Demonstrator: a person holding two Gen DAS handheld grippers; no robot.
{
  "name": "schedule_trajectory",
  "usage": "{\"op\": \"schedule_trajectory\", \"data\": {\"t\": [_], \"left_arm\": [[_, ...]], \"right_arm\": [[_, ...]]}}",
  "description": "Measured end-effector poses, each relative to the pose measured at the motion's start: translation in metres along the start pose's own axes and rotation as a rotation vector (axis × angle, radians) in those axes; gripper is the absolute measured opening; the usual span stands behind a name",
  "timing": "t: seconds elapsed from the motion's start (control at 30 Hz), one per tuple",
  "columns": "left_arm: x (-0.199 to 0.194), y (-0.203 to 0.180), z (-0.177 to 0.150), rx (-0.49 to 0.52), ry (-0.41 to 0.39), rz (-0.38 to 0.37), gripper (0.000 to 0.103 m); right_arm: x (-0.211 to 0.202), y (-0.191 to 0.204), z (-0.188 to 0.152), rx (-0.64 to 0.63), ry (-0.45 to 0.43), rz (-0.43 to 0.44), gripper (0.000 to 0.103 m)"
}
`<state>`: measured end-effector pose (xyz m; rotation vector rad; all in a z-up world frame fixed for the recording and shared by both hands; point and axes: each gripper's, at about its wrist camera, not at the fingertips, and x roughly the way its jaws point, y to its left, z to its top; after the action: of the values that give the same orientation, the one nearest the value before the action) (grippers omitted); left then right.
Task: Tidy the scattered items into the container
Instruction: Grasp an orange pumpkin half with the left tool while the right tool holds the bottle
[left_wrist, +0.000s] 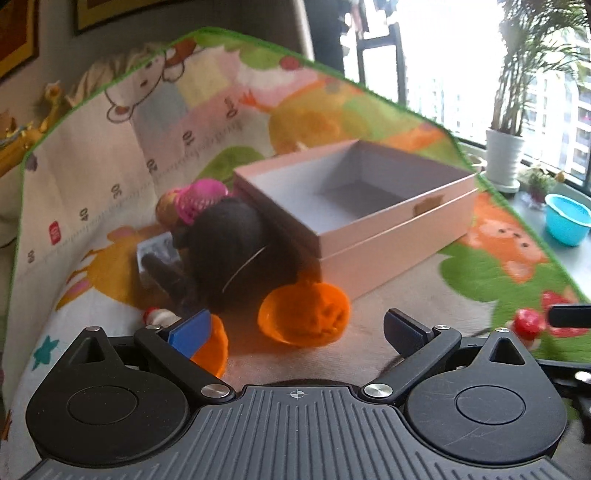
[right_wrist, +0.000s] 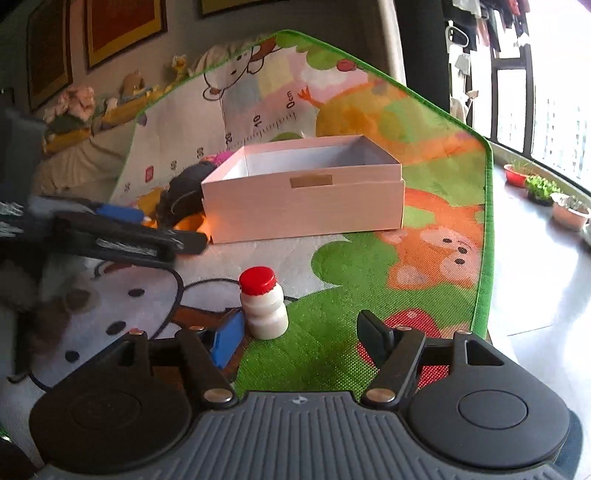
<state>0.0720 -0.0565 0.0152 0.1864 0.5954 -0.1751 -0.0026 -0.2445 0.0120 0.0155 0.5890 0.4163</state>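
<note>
Toys lie in a heap on the play mat (left_wrist: 110, 155), and the pink box (left_wrist: 369, 206) is bare inside, so it looks like no toy has gone in yet.

Start with the left claw (left_wrist: 299, 332). Its two fingers are wide apart and hold nothing. Just past its left finger sits a small orange cup (left_wrist: 214, 350), partly hidden by the blue pad. Straight ahead, close in front, lies an orange bowl (left_wrist: 306, 314). Behind that is a big dark fuzzy toy (left_wrist: 229, 251) with a pink net ball (left_wrist: 199, 199) at its far side. The box stands ahead and a bit to the right, touching the dark toy.

Now the right claw (right_wrist: 299, 332). Its fingers are wide apart too, with nothing in them. A little white bottle with a red cap (right_wrist: 264, 306) stands upright just beside the left finger, not in the middle of the gap. The box is well ahead.

What could go wrong? If this claw shuts now, I think the left finger could bump the bottle and tip it over, and then it might roll away. A black cable (right_wrist: 177, 288) lies on the mat to the left and could snag. The two claws are close, so they could bump.
</note>
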Motion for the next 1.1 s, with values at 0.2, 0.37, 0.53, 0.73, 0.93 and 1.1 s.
{"op": "schedule_trajectory", "data": {"t": [0.2, 0.37, 0.53, 0.73, 0.93, 1.1], "left_arm": [[0.013, 0.002, -0.001, 0.008, 0.026, -0.03, 0.081], [0.016, 0.002, 0.002, 0.011, 0.024, -0.035, 0.072], [0.014, 0.0, -0.001, 0.016, 0.039, -0.038, 0.061], [-0.01, -0.002, -0.013, 0.01, 0.058, -0.054, 0.061], [-0.056, -0.009, -0.04, 0.046, 0.087, -0.166, 0.062], [-0.08, -0.01, -0.054, 0.073, 0.091, -0.203, 0.062]], "right_arm": [[0.002, -0.004, 0.0, 0.027, 0.006, 0.028, 0.069], [0.002, -0.005, 0.0, 0.036, 0.007, 0.037, 0.07], [0.003, -0.005, 0.0, 0.041, 0.009, 0.039, 0.072], [0.003, -0.005, 0.0, 0.042, 0.012, 0.037, 0.074], [0.004, -0.005, 0.001, 0.041, 0.015, 0.027, 0.078], [0.004, -0.004, 0.001, 0.037, 0.017, 0.013, 0.08]]}}
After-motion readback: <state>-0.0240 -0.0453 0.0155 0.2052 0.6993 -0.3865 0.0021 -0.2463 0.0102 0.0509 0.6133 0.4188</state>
